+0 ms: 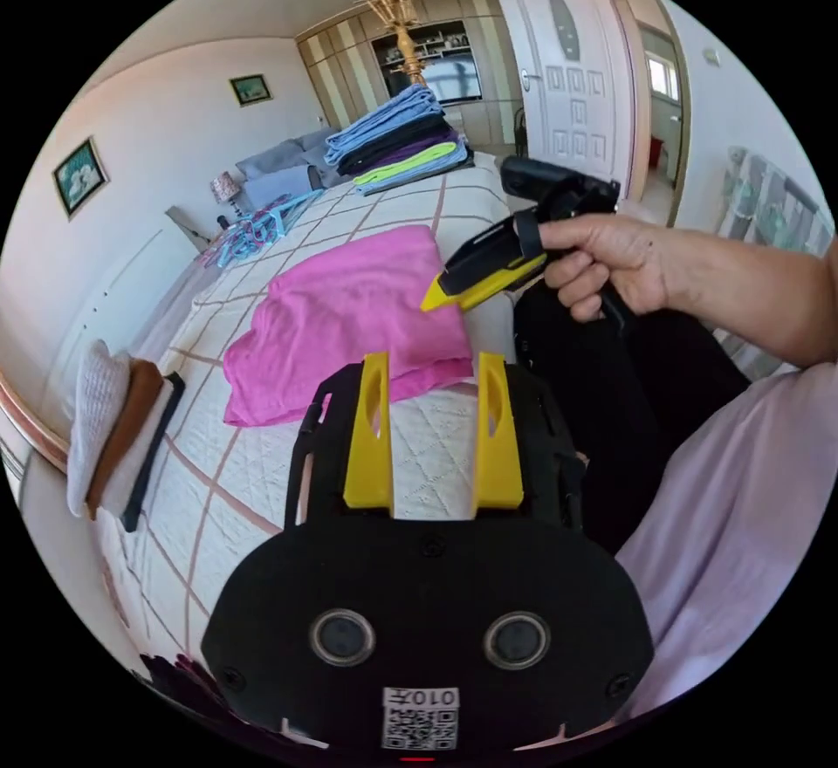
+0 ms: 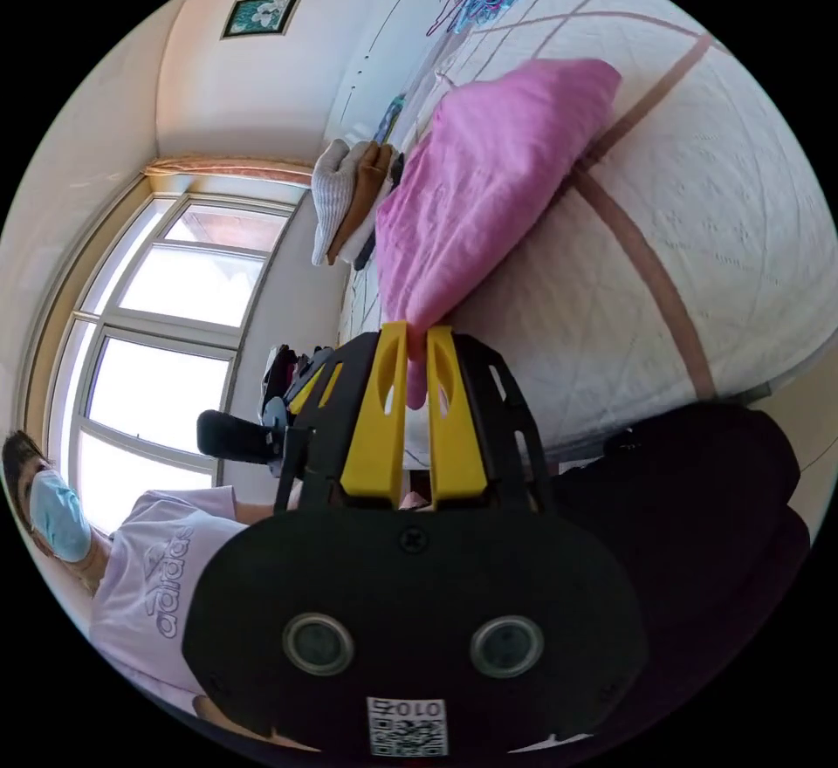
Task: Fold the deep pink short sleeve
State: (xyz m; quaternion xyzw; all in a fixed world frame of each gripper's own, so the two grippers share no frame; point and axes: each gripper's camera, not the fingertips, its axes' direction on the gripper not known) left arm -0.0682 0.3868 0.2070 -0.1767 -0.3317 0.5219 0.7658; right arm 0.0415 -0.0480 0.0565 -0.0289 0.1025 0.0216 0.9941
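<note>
Brand word "adidas" with logo above it, printed in pale outline on chest of person's light pink T-shirt (image 2: pixel 157 576), seen sideways in right gripper view, below window (image 2: pixel 166 323).

Small code sticker (image 1: pixel 420 717) on black body of left gripper (image 1: pixel 434 366), below two round lenses: characters read "0TOZ", mirrored, uncertain.

Similar sticker (image 2: pixel 408 726) on body of right gripper (image 2: pixel 417 340): characters read "0TO", mirrored. Square code patterns not readable.

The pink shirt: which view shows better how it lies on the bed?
The left gripper view: the whole pink shirt lies folded on the bed. The right gripper view shows it from one end, foreshortened, with its near corner between the right gripper jaws.
</note>
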